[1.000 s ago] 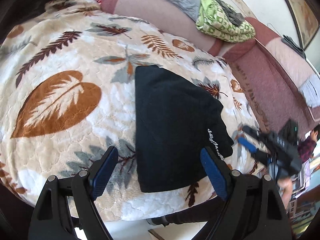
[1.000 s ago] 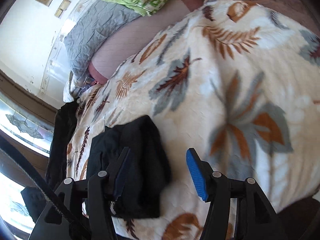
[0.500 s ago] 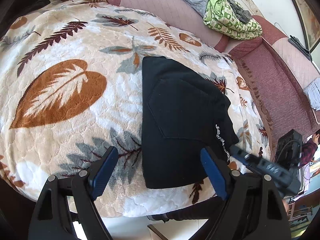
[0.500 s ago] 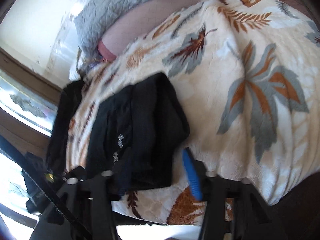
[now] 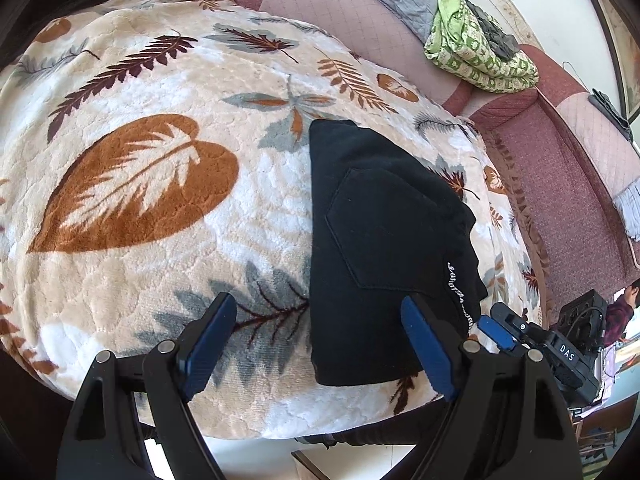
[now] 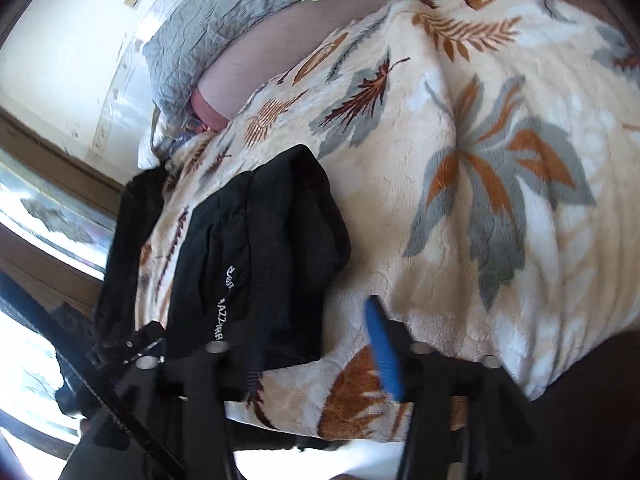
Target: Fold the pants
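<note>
Since the black pants (image 5: 384, 248) are laid folded compactly on the leaf-print blanket (image 5: 160, 240), nothing is gripped: left gripper (image 5: 320, 344) and right gripper (image 6: 316, 344) fingers are spread.

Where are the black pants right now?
The black pants lie folded on the leaf-patterned blanket, near its front edge, right of the big brown leaf.

Black folded pants (image 5: 380, 248) lay on a leaf-patterned blanket (image 5: 160, 168) ahead of me. My left gripper (image 5: 316, 344) hovered wide apart above their near edge. My right gripper (image 5: 520, 332) showed beside them.
</note>
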{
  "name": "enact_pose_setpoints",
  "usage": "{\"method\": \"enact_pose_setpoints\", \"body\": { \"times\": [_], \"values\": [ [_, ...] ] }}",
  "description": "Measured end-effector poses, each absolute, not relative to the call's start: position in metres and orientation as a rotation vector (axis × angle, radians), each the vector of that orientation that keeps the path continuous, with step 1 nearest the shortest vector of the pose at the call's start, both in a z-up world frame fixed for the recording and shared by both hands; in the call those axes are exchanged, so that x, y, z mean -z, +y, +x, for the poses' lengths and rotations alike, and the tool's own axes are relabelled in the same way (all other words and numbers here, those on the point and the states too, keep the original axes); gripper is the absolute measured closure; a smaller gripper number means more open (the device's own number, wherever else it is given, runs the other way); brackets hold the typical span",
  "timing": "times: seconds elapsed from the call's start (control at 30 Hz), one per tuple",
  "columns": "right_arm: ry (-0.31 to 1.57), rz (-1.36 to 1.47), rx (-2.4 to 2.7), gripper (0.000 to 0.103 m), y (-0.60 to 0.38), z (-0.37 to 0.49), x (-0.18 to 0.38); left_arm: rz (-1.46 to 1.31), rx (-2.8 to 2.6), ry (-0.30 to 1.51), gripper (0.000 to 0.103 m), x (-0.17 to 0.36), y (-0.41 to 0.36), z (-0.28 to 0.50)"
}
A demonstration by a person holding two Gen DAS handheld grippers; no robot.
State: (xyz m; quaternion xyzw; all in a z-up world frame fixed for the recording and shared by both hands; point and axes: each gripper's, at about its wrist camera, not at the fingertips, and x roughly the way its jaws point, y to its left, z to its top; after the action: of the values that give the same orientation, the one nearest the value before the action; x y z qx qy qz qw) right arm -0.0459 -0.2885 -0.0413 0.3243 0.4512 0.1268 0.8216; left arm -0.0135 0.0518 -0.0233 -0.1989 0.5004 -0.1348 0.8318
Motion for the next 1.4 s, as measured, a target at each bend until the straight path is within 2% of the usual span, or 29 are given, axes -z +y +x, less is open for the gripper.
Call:
{"method": "enact_pose_setpoints", "body": {
  "times": [0.17,0.33,0.6,1.4],
  "values": [
    [0.982,0.723,-0.299,0.045,-0.284,-0.038,0.050,-0.363,0.222,1.057,0.019,0.020,0.053,-0.014],
    [1.008,0.702,-0.328,0.045,-0.271,-0.029,0.054,-0.192,0.119,1.038,0.019,0.010,0.044,-0.016],
    [1.014,0.672,-0.333,0.037,-0.261,-0.019,0.053,-0.016,0.047,1.024,0.019,0.006,0.035,-0.020],
    [1.023,0.642,-0.313,0.031,-0.254,-0.015,0.052,-0.091,0.072,1.082,0.019,0.017,0.047,-0.014]
  ]
}}
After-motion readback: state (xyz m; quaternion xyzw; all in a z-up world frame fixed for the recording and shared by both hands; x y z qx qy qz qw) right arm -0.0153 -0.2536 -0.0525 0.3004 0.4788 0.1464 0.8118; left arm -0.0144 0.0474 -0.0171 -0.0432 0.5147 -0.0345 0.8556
